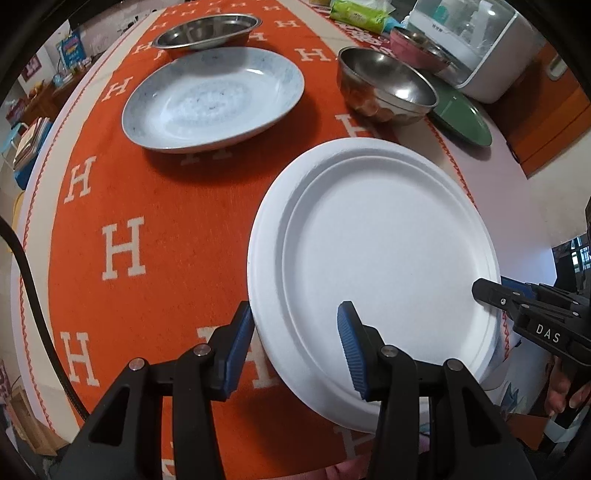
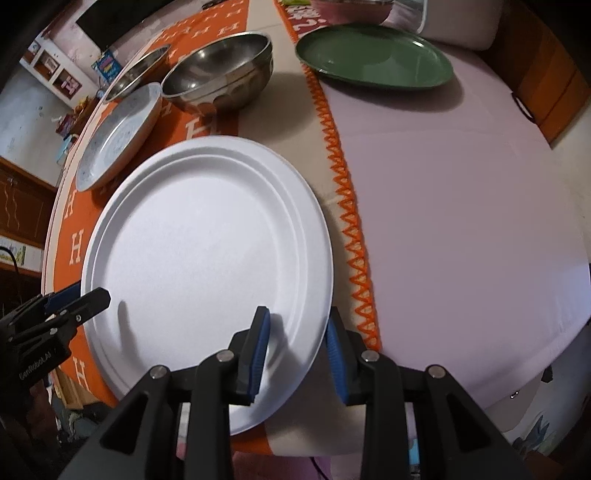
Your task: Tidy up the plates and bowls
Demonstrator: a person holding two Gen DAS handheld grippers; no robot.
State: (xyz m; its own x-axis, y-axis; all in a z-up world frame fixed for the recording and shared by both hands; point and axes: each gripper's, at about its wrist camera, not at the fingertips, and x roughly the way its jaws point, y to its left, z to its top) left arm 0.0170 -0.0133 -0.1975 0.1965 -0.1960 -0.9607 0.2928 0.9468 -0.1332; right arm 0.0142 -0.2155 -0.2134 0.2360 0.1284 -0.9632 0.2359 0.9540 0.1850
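Observation:
A white paper plate (image 1: pixel 373 254) (image 2: pixel 207 251) hangs low over the near end of the table, tilted a little, its near edge past the table's edge. My left gripper (image 1: pixel 295 332) straddles its left rim, one blue pad on the plate's face and the other outside the rim, and is shut on it. On the opposite rim my right gripper (image 2: pixel 299 339) grips the same way. Each gripper's tip also shows in the other's view, the right gripper (image 1: pixel 487 291) and the left gripper (image 2: pixel 92 299).
On the orange H-patterned cloth (image 1: pixel 129 221) lie a blue-speckled ceramic plate (image 1: pixel 212 99), a shallow steel dish (image 1: pixel 207 31) and a deep steel bowl (image 1: pixel 384 86). A green plate (image 2: pixel 373 55) rests on the pink table cover (image 2: pixel 461 221). A pink bowl (image 1: pixel 417 48) and white appliance (image 1: pixel 476 44) stand behind.

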